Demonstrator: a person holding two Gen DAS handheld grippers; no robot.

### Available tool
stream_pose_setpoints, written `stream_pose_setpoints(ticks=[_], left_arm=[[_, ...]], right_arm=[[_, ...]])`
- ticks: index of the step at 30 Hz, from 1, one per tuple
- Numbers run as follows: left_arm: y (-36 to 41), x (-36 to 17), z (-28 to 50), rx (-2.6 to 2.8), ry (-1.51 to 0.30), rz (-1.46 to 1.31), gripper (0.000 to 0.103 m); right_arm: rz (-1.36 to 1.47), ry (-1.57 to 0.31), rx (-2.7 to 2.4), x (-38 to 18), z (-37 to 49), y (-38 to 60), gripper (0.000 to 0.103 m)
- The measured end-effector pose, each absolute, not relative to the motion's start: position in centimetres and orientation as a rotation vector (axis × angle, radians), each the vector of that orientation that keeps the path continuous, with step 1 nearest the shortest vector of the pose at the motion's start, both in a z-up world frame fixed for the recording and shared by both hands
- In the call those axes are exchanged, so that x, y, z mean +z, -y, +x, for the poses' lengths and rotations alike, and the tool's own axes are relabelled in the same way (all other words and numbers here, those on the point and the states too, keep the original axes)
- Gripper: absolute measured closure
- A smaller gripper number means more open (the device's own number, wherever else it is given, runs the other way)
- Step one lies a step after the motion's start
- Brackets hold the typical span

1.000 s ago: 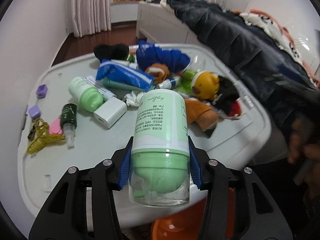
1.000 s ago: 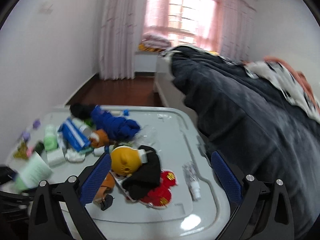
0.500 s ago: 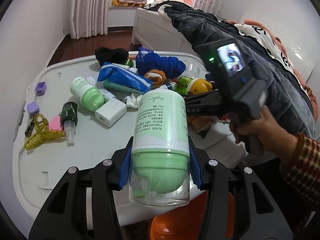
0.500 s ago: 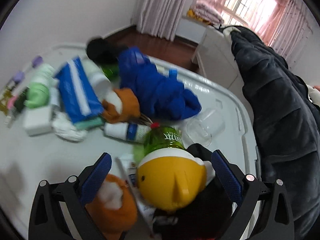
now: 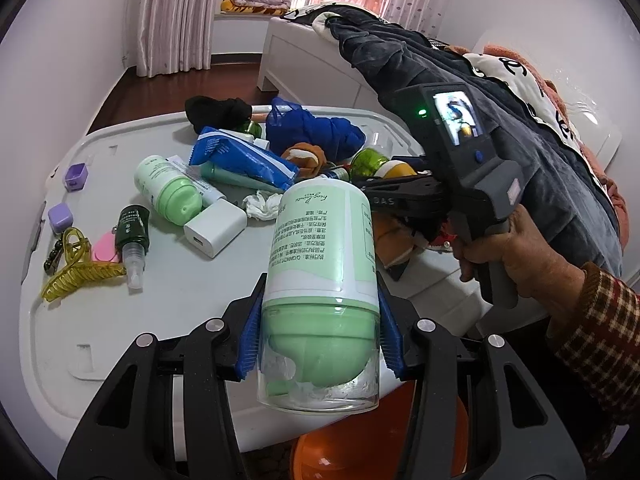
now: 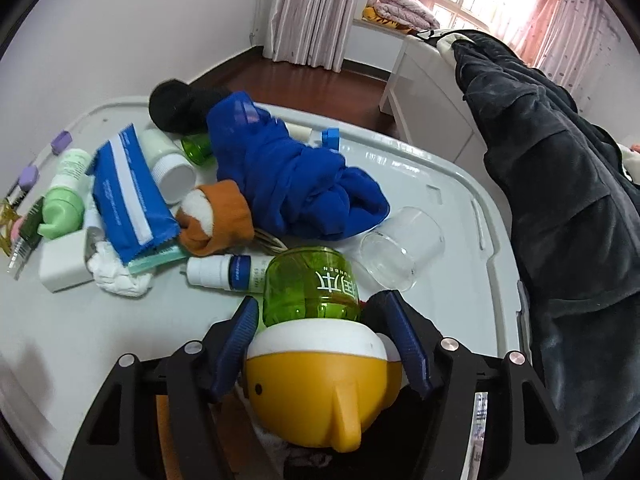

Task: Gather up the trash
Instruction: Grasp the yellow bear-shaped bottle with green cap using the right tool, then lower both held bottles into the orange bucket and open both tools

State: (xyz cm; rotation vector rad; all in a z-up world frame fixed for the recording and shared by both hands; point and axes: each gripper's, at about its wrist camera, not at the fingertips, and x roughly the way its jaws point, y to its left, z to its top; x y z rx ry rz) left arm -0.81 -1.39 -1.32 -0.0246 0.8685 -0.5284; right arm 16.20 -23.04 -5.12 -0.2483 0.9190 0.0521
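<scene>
The right gripper (image 6: 320,344) straddles the green-and-yellow bottle (image 6: 316,320) at lower centre — jaws apart, long axis running up-frame — while the left gripper (image 5: 318,344) is clamped on the pale-green bottle (image 5: 324,264) above the orange bin (image 5: 384,448).

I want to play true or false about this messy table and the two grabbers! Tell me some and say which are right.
1. The left gripper holds a green pump bottle. True.
2. The right gripper is clamped tight on the yellow-capped green bottle. False: its pads sit either side, with gaps.
3. The clear glass cup lies on its side. True.
4. The hair claw clip is red. False: it is yellow.
</scene>
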Motion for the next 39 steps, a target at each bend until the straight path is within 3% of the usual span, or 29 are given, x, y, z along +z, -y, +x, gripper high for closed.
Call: stream_pose_setpoints(ticks=[3,4,5,17,25,30,38,39], left_arm=[[1.4,-1.2,-0.9,-0.531,-0.869,-0.027,0.056],[1.5,-1.1,-1.0,-0.533,-0.867,-0.023,0.056],[1.6,-1.1,-1.2,-0.536,-0.864,-0.018,0.056],[1.7,0.0,-3.6,-0.523,-0.841,0.000,0.056],[2.1,-0.3,-8.2,-0.597,-0.934,0.010,0.056],[1.8,-4.5,-12.1,-0.641,-1.139,-0.010,0.056],[3.1,-8.5,-14.7,-0.658,-1.291,0.037,0.056],[3.1,-8.8,-14.7,-0.660,-1.300,0.035,0.053]], right_arm=[[-0.236,-0.889,0.060,-3.6,15.3,22.8,0.042],[-0.234,-0.876,0.066,-3.0,15.0,22.7,0.052],[-0.230,-0.866,0.076,-2.5,14.6,22.6,0.057],[-0.180,-0.846,0.122,-0.7,11.6,21.9,0.057],[-0.120,-0.818,0.270,4.0,3.1,21.0,0.057],[-0.090,-1.015,0.375,-0.7,-4.6,20.5,0.057],[-0.039,-1.272,0.406,-8.9,-9.8,21.3,0.057],[-0.032,-1.288,0.420,-9.4,-9.9,21.3,0.048]])
